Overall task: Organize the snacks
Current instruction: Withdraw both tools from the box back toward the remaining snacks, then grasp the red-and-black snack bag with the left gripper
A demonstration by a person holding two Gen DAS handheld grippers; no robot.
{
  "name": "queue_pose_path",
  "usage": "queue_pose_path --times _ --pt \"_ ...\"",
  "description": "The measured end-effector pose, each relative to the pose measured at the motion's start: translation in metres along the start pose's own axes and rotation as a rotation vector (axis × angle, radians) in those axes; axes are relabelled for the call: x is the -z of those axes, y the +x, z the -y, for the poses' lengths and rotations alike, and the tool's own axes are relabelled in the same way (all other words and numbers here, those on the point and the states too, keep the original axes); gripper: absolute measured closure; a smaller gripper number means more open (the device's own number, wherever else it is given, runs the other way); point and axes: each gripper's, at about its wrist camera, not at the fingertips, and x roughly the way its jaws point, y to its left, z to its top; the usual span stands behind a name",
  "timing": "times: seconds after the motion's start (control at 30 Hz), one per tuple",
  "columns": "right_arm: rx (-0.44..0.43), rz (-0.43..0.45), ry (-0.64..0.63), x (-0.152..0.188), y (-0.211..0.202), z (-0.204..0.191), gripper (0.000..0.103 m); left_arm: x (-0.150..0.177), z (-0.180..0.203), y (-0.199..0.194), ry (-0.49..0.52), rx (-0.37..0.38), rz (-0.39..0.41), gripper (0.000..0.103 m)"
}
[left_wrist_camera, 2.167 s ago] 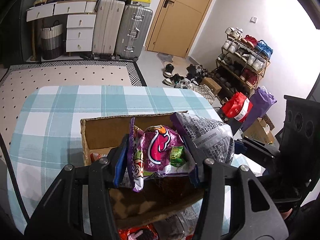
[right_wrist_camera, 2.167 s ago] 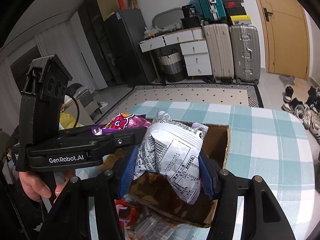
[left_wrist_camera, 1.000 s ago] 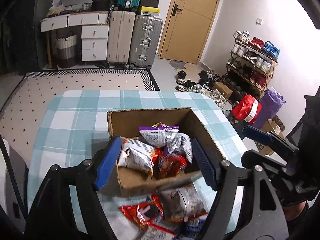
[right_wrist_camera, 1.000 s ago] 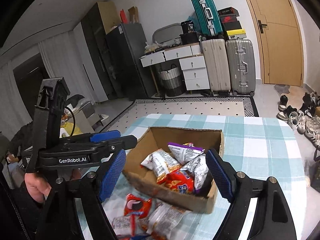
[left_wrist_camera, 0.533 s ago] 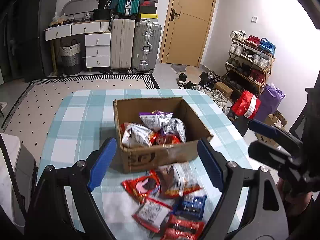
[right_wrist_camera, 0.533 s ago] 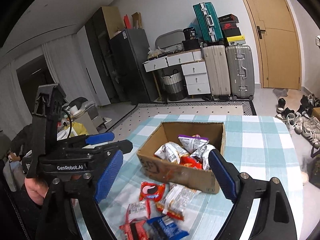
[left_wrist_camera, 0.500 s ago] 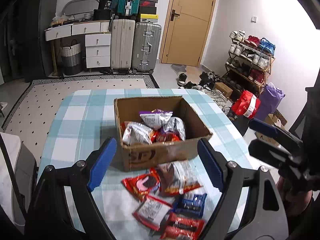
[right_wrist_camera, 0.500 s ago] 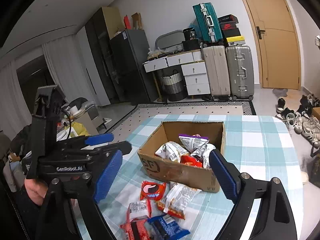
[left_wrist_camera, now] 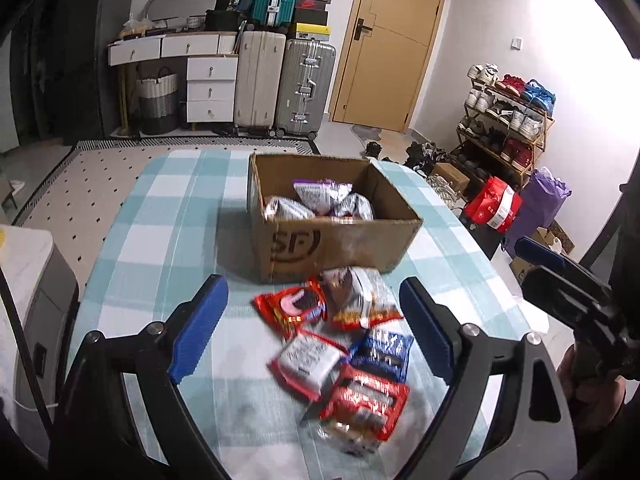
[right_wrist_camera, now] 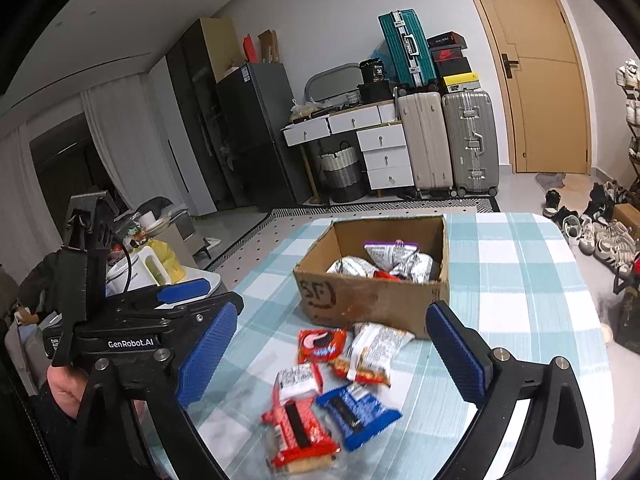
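Teal-and-white checked tablecloth (left_wrist_camera: 160, 216) filling the middle of both views; behind it, upper centre, two upright suitcases (left_wrist_camera: 284, 84) beside a white drawer unit (left_wrist_camera: 210, 94); tan door (left_wrist_camera: 392, 40) further right; shoe rack (left_wrist_camera: 508, 120) at the right edge.

One cardboard box (left_wrist_camera: 340, 240) at centre frame, open at the top, marked "SF" on its near wall; at least three silver snack bags (left_wrist_camera: 320, 200) lying inside, exact count not clear.

Five loose packets in a cluster on the cloth just in front of the box, none touching either claw; at the cluster's left, a red packet (right_wrist_camera: 320, 346) with a pink and dark picture, long axis leaning slightly; beside it to the right, a white-and-red packet (right_wrist_camera: 374, 354), touching the box wall; lower, a white packet with red edge (right_wrist_camera: 298, 380); lowest, a red packet (right_wrist_camera: 298, 428), long axis running toward the lens; at lower right, a blue packet (right_wrist_camera: 354, 408), lying on a diagonal; all blurred, print unreadable.

Left gripper (left_wrist_camera: 314, 328) held above the cluster, fingers spread wide, gripping nothing; seen also at lower left of the right wrist view, a hand (right_wrist_camera: 66, 392) around its handle.

Right gripper (right_wrist_camera: 332, 356) likewise above the packets, fingers wide apart, empty; its blue pad (left_wrist_camera: 540, 254) showing at the right edge of the left wrist view.
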Motion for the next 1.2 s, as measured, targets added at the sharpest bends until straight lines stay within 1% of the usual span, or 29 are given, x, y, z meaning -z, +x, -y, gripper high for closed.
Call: queue_pose_path --times 0.23,0.53,0.77,1.0,1.2 --pt "0.005 -0.005 0.006 0.022 -0.014 -0.004 0.005 0.029 0.005 0.006 -0.004 0.023 -0.053 0.016" --pt "0.009 -0.024 0.012 0.046 -0.022 -0.001 0.005 0.063 0.014 0.033 -0.004 0.038 -0.146 0.016" --pt "0.013 -0.055 0.04 0.065 -0.021 0.002 0.005 0.087 0.028 0.056 0.031 0.053 -0.212 0.014" --pt "0.017 -0.092 0.087 0.089 -0.021 0.012 0.005 0.102 0.035 0.076 0.046 0.059 -0.266 0.014" --pt "0.018 -0.115 0.101 0.104 -0.02 0.014 0.005 0.105 0.038 0.093 0.047 0.064 -0.296 0.013"
